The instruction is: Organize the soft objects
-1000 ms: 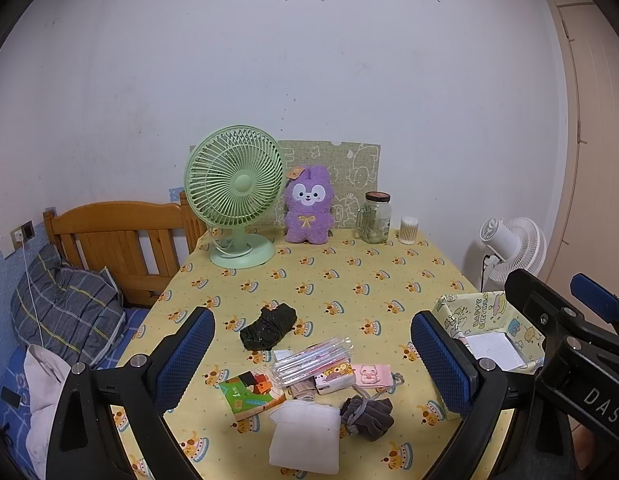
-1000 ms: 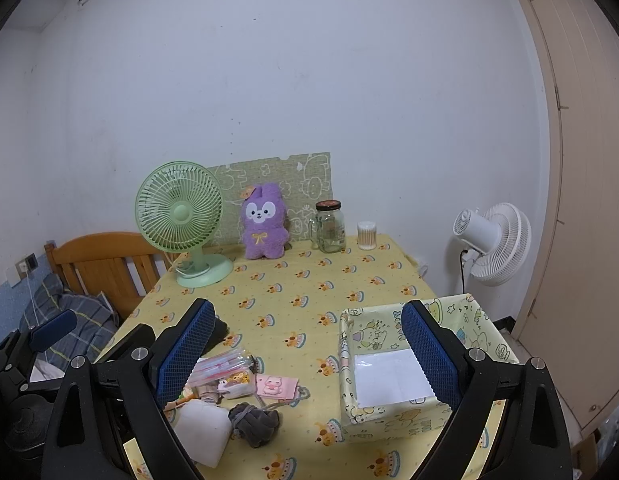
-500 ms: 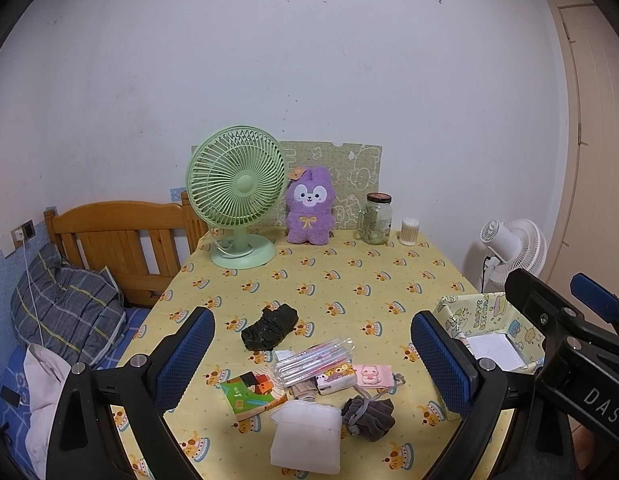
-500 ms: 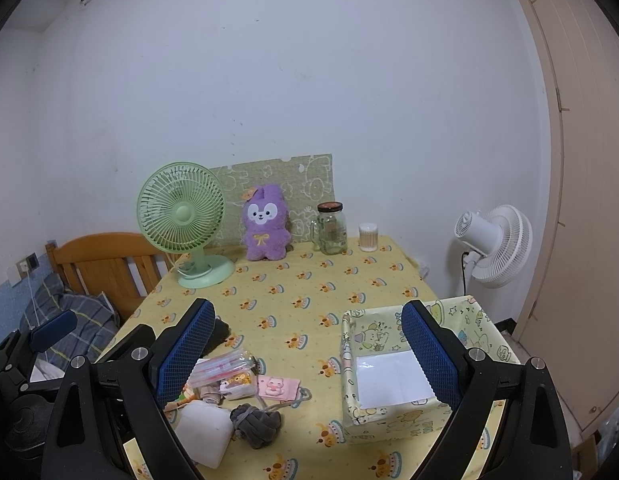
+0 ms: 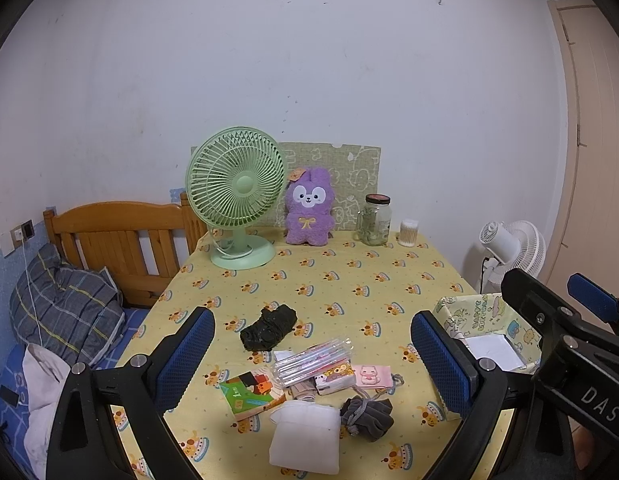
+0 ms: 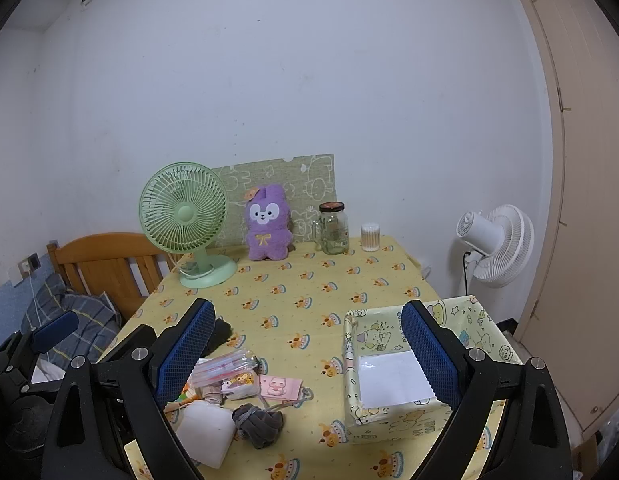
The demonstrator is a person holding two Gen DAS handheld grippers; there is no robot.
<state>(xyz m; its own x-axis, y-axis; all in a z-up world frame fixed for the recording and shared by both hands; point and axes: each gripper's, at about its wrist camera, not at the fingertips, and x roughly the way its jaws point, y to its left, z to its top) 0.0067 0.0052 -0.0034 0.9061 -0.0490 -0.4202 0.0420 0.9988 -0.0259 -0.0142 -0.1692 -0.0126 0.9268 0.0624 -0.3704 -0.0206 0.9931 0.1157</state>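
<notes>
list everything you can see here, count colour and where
green desk fan: 1, far left of table
purple plush bunny: 1, table back
clear glass jar: 1, right of bunny
black crumpled cloth: 1, table middle
grey knotted cloth: 1, near edge
white soft pad: 1, near edge
patterned fabric box: 1, yellow, table right
white floor fan: 1, beside table
left tool: blue pads, open
right tool: blue pads, open

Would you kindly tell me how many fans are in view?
2: a green fan on the table's far left, and a white fan standing on the floor, right of the table. None seems hidden.
</notes>
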